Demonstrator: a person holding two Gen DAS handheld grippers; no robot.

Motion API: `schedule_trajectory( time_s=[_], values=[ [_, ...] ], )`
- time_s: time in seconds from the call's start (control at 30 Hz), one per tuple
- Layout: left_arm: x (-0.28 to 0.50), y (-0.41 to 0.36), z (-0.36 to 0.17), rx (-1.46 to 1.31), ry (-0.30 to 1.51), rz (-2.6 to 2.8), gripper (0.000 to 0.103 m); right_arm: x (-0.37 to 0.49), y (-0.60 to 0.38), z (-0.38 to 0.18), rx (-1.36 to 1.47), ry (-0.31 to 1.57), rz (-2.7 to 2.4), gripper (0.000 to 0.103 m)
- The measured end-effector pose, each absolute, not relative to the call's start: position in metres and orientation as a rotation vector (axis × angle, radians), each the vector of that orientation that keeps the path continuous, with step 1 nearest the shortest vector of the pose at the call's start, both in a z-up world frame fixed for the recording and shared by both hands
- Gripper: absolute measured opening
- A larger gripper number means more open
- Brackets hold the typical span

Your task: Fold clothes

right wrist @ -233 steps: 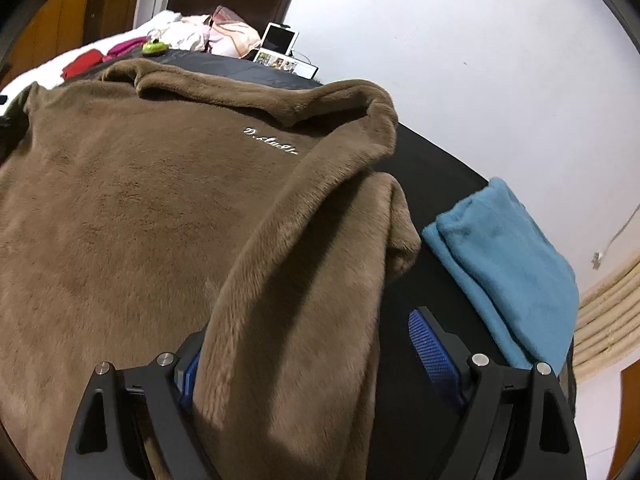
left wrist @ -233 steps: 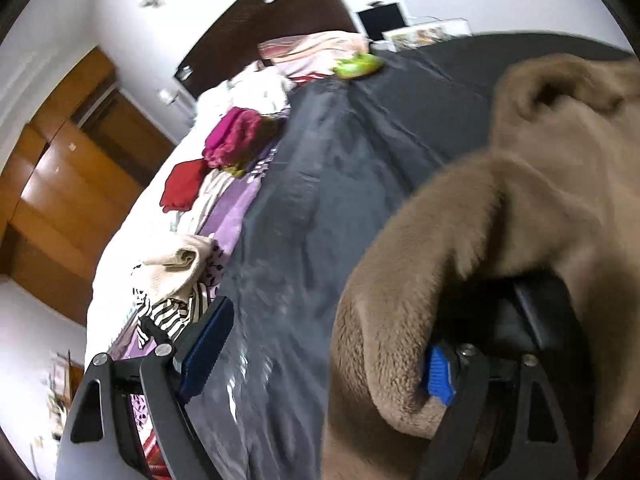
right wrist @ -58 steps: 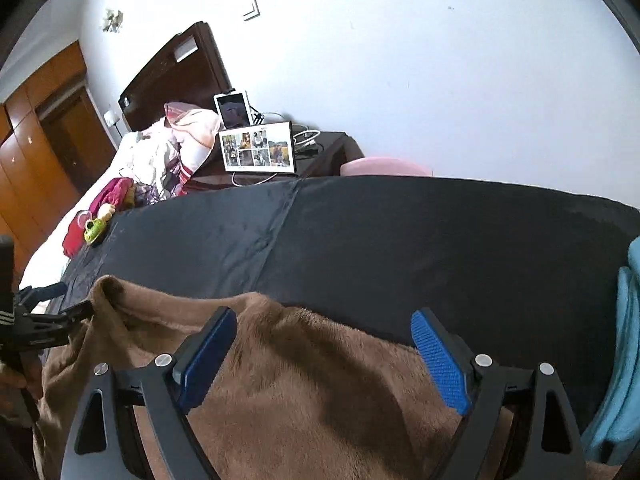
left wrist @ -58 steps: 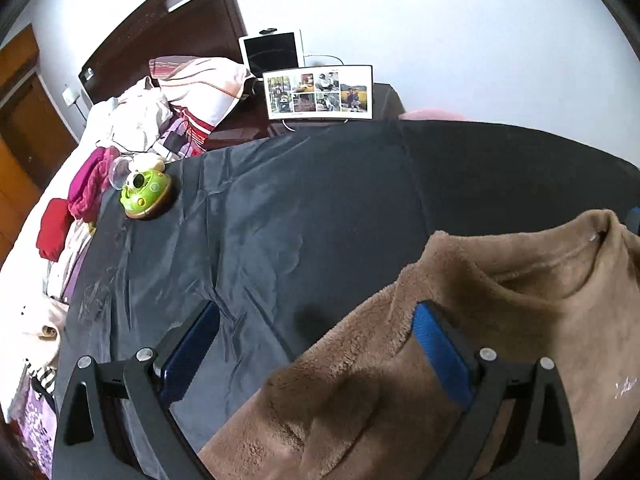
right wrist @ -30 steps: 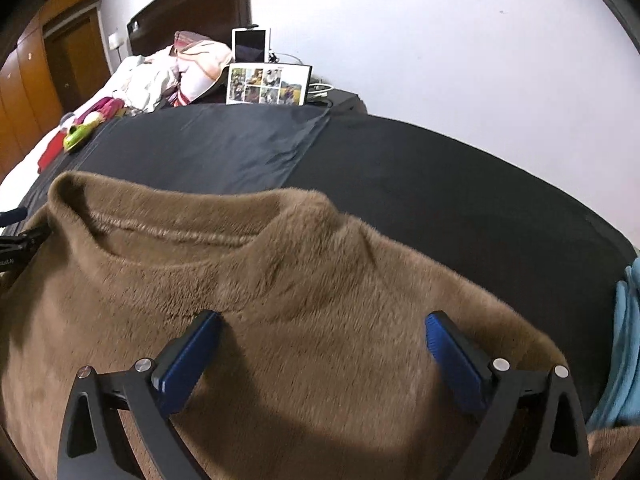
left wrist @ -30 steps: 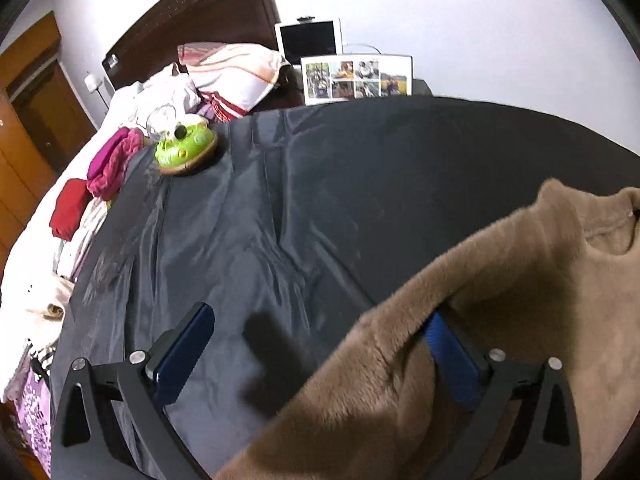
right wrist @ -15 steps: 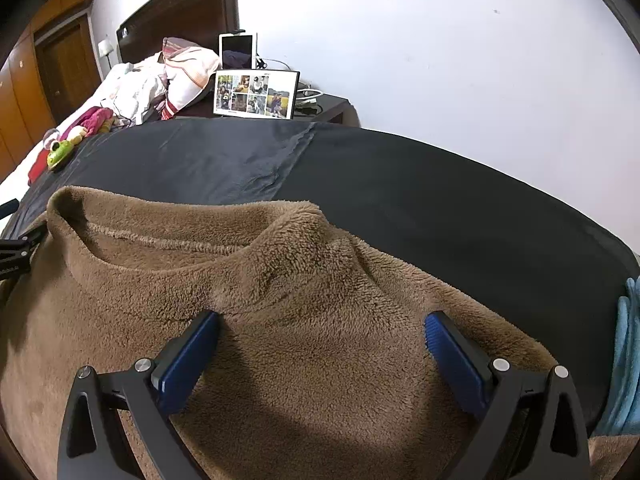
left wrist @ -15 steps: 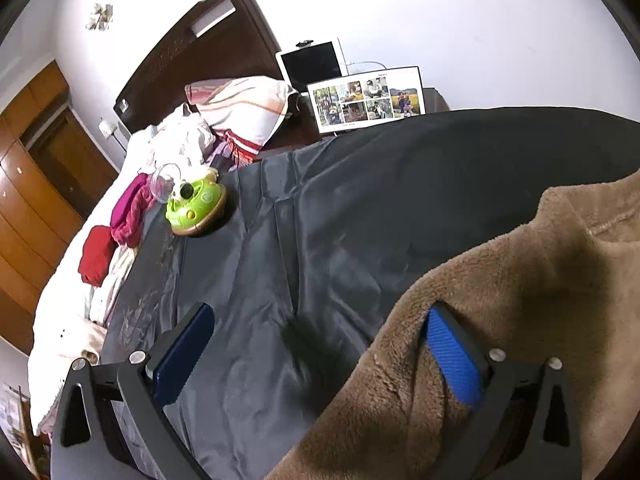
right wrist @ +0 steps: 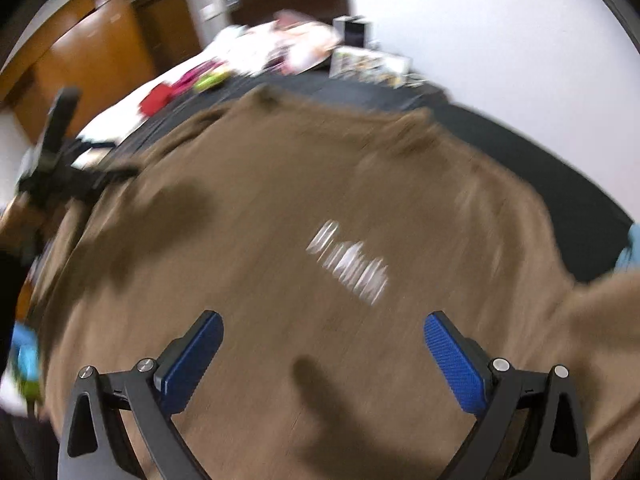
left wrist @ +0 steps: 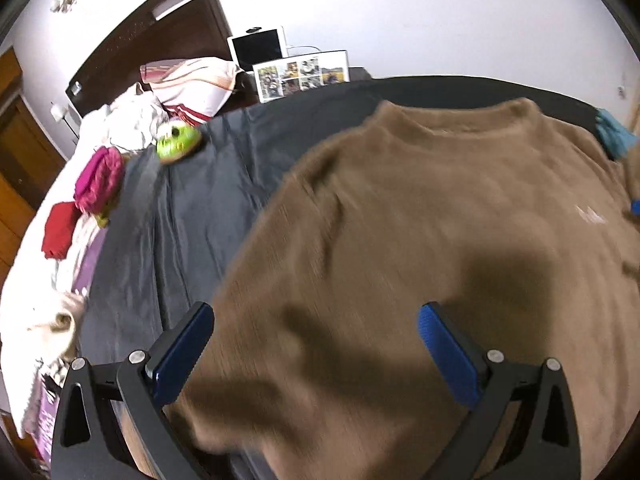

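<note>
A brown fleece sweater lies spread flat, front up, on the dark sheet, its collar toward the wall. Its white chest lettering shows in the right wrist view, where the sweater is motion-blurred. My left gripper is open and empty above the sweater's left lower part. My right gripper is open and empty above the sweater's middle. The left gripper also shows at the left edge of the right wrist view.
A green toy, a magenta garment and a red garment lie at the bed's left. A pillow, a tablet and a photo frame stand by the headboard. A blue folded garment lies far right.
Both grippers have pulled back from the sweater's shoulders and collar toward its lower half. The sweater now lies flat and spread. Both grippers stay open.
</note>
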State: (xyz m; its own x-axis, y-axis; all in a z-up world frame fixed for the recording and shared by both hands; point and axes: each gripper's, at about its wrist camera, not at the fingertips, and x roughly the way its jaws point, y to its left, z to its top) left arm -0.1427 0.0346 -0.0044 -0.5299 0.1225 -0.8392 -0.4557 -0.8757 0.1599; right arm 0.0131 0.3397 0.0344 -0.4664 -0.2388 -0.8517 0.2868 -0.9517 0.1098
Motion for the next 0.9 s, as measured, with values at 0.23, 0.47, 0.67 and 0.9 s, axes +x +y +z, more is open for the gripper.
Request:
schedule_trajectory(
  time_s=[0.23, 0.47, 0.67, 0.9],
  values=[
    [-0.048, 0.023, -0.017, -1.300, 0.482, 2.424, 0.103, 0.126, 0.303, 0.033, 1.312, 0.287, -2.270, 0.102],
    [0.009, 0.023, -0.041, -1.207, 0.668, 2.552, 0.103, 0.173, 0.283, -0.007, 1.446, 0.497, -2.213, 0.102],
    [0.017, 0.012, -0.046, -1.077, 0.743, 2.638, 0.103, 0.193, 0.303, -0.013, 1.465, 0.380, -2.274, 0.103],
    [0.010, -0.016, -0.048, -1.026, 0.819, 2.684, 0.103, 0.224, 0.312, -0.020, 1.441, 0.258, -2.426, 0.103]
  ],
)
